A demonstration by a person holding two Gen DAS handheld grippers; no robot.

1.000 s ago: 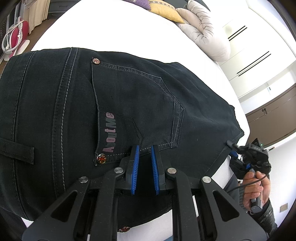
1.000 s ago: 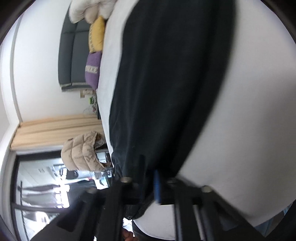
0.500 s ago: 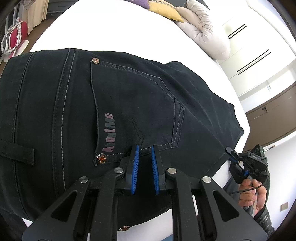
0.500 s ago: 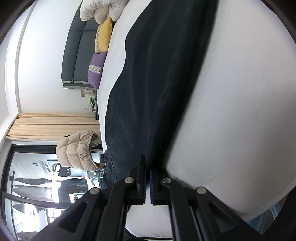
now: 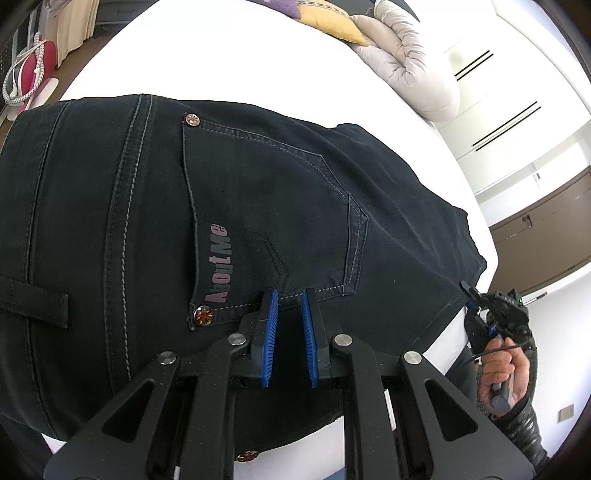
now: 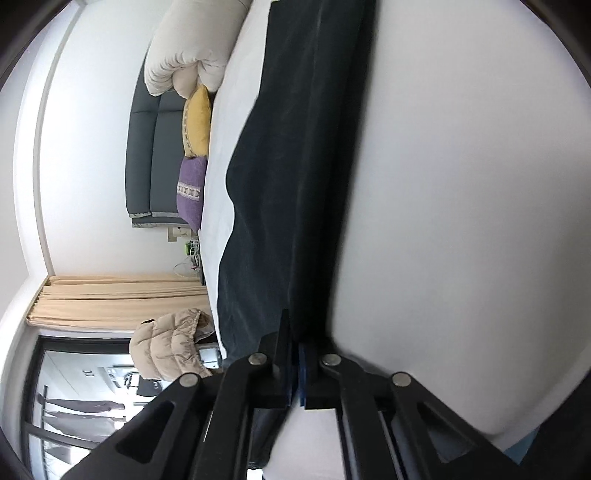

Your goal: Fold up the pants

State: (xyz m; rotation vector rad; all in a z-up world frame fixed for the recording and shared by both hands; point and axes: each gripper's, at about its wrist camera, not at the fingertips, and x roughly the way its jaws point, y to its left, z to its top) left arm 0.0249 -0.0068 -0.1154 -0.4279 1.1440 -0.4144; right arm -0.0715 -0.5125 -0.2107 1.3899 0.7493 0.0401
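Dark navy jeans [image 5: 258,206] lie flat on the white bed, back pocket with pink "AboutMe" lettering up. My left gripper [image 5: 289,295] is open, its blue pads hovering over the pocket's lower edge near the waistband, holding nothing. My right gripper [image 6: 295,343] is shut on the jeans' hem end [image 6: 295,184], and the fabric runs away from it along the bed. In the left wrist view the right gripper [image 5: 471,291] sits at the far corner of the jeans, held by a hand.
White bed [image 5: 229,62] under the jeans. Yellow and purple cushions [image 5: 332,22] and a pale duvet [image 5: 410,62] lie at the head end. A grey headboard [image 6: 151,155], curtains and a beige puffer jacket [image 6: 170,347] stand beyond the bed. Wardrobe doors [image 5: 546,236] are on the right.
The right gripper has closed on the jeans' edge and rotated. The left gripper stays open in place over the pocket.
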